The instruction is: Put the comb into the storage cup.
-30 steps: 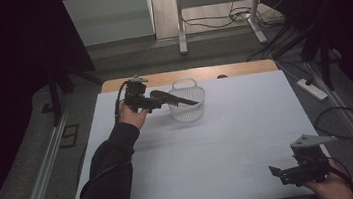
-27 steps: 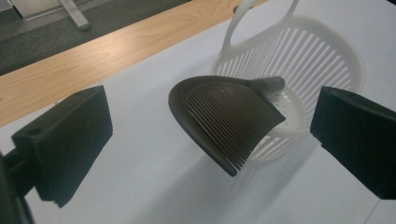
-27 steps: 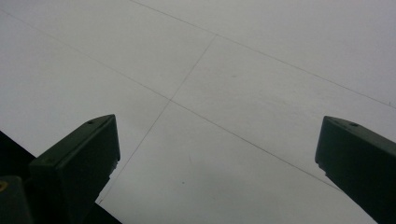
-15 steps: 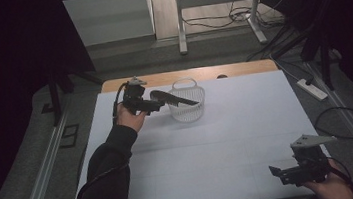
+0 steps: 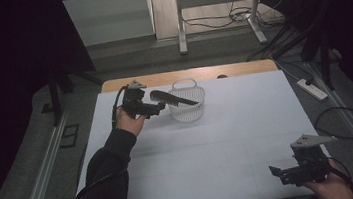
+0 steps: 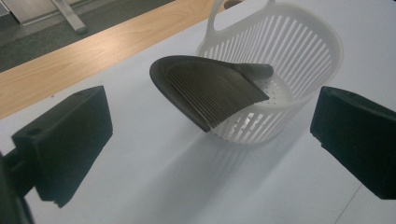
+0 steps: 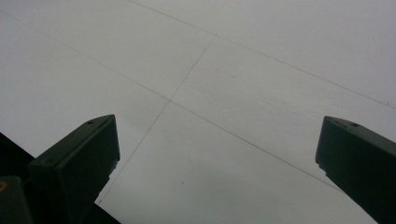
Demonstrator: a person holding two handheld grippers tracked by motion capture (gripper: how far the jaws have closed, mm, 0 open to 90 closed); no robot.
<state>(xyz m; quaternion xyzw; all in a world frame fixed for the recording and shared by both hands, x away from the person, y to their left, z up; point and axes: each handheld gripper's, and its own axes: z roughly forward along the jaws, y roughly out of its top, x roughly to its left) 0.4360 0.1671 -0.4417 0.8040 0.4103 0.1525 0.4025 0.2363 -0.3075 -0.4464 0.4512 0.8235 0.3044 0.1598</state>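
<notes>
Left gripper (image 5: 158, 110): fingers (image 6: 70, 142) spread wide, nothing between them. It sits at the far left of the surface (image 5: 229, 138), held just off it, pointing toward the basket. Straight ahead of the fingers is the black comb (image 6: 210, 91): its handle end lies down inside the white basket (image 6: 299, 60), the toothed end leans over the near rim and sticks out toward me, teeth side facing down and toward the camera. Comb is clear of both fingers, no contact. In the high view the comb (image 5: 172, 98) lies across the left rim of the basket (image 5: 188, 109), its outer end just beside the gripper. Basket is slatted, upright, with a loop handle on the far side, standing near the far edge of the white surface where a strip of bare wood shows. Right gripper (image 5: 281, 174): fingers (image 7: 74, 163) also wide apart, holding nothing, over plain white surface with thin seam lines. It sits at the near right corner, well apart from basket and comb. My left sleeve is dark; cables trail from both grippers.
</notes>
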